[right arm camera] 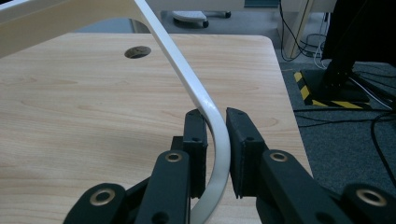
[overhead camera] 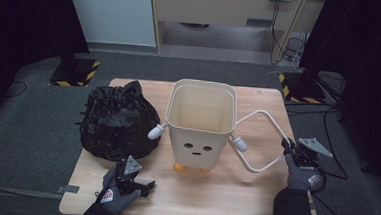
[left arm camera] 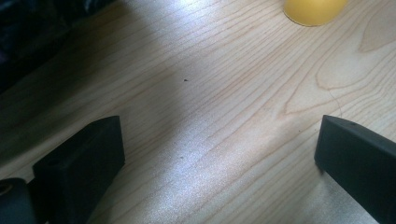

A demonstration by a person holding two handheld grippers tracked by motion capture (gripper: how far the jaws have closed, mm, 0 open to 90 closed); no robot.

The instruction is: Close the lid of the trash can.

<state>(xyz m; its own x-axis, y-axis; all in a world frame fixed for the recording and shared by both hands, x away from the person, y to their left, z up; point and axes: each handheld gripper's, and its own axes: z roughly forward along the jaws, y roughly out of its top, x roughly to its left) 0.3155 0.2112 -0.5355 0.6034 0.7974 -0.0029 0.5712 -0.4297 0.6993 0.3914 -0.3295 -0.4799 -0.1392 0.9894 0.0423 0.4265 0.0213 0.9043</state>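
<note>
A cream bin [overhead camera: 200, 123] with a drawn face and yellow feet [overhead camera: 180, 167] stands upright mid-table. Its thin white handle [overhead camera: 276, 126] swings out to the right. My right gripper [overhead camera: 287, 143] is shut on the handle's outer bend; in the right gripper view the pads of this gripper [right arm camera: 215, 116] press both sides of the white handle [right arm camera: 187, 74]. My left gripper [overhead camera: 146, 185] lies low at the front left, just in front of a crumpled black bag [overhead camera: 117, 120]. In its own view the left gripper [left arm camera: 219, 126] is open over bare wood, with one yellow foot [left arm camera: 313, 9] ahead.
The wooden table [overhead camera: 223, 199] has a cable hole [right arm camera: 137, 52] near its far right corner, and its right edge is close to my right hand. Striped stand bases [overhead camera: 75, 73] and cables [overhead camera: 328, 121] lie on the floor around the table.
</note>
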